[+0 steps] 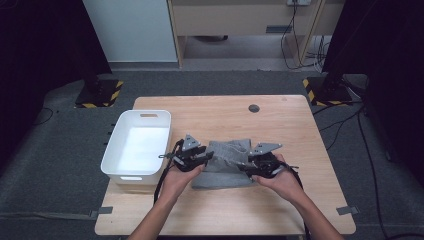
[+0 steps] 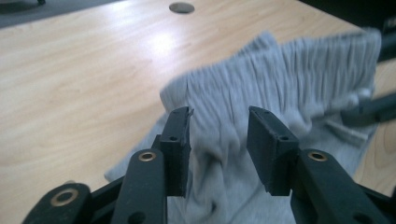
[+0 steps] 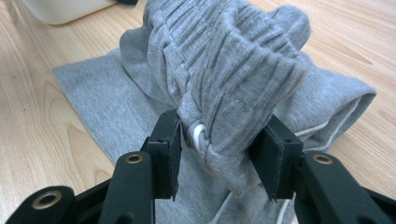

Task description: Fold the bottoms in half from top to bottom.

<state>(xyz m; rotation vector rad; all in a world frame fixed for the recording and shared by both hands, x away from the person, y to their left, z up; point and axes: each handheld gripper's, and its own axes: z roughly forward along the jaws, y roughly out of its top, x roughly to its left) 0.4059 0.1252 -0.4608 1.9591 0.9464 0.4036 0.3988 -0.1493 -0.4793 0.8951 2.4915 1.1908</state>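
My right tongs (image 3: pixel 219 154) are clamped on the bunched waistband of the grey shorts (image 1: pixel 223 167), which lie mid-desk (image 1: pixel 280 125) right beside the white bin (image 1: pixel 136 146). My left tongs (image 2: pixel 218 140) are parted above the cloth, gripping nothing. I'd say lower the left, pinch the opposite waistband edge, then lift both evenly — no yanking, so the fold holds.

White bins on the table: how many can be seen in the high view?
1. The white bin stands at the left edge of the table, to the left of the grey garment. None seems hidden.
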